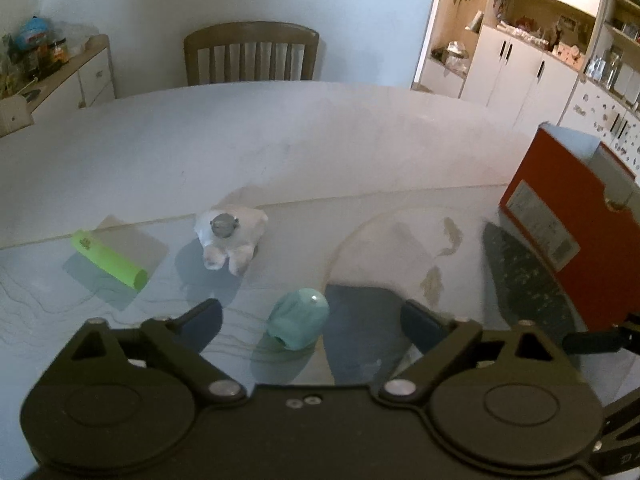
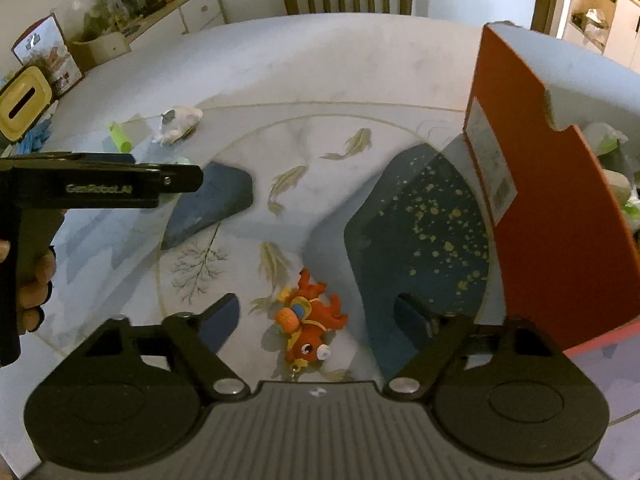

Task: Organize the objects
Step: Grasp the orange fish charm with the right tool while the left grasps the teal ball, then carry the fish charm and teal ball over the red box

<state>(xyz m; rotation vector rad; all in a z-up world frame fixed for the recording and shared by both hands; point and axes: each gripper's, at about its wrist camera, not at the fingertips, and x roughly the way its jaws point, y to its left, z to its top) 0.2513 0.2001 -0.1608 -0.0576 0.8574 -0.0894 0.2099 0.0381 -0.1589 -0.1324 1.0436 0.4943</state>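
Teal squishy toy [image 1: 299,319] between the wide-apart jaws of the left gripper [image 1: 312,320], resting on the surface [image 1: 280,152], untouched. Orange plush fish [image 2: 308,322] between the spread jaws of the right gripper [image 2: 320,320], likewise unclamped. Beyond the left jaws: white plush [image 1: 230,236], green tube [image 1: 109,259]. Right of both: red box [image 2: 560,216].

Dim, bluish indoor light in both views, brighter only at the shelving [image 1: 516,36] far right of the left tool [image 1: 312,320]. Soft shadows thrown toward the camera under the teal object [image 1: 298,324] and white toy [image 1: 230,236], faint sheen on the surface [image 1: 280,140]. Strong fisheye bending at the edges, dark corners, slight overall softness and blur on the orange box [image 2: 552,200] right of the right tool [image 2: 320,316].
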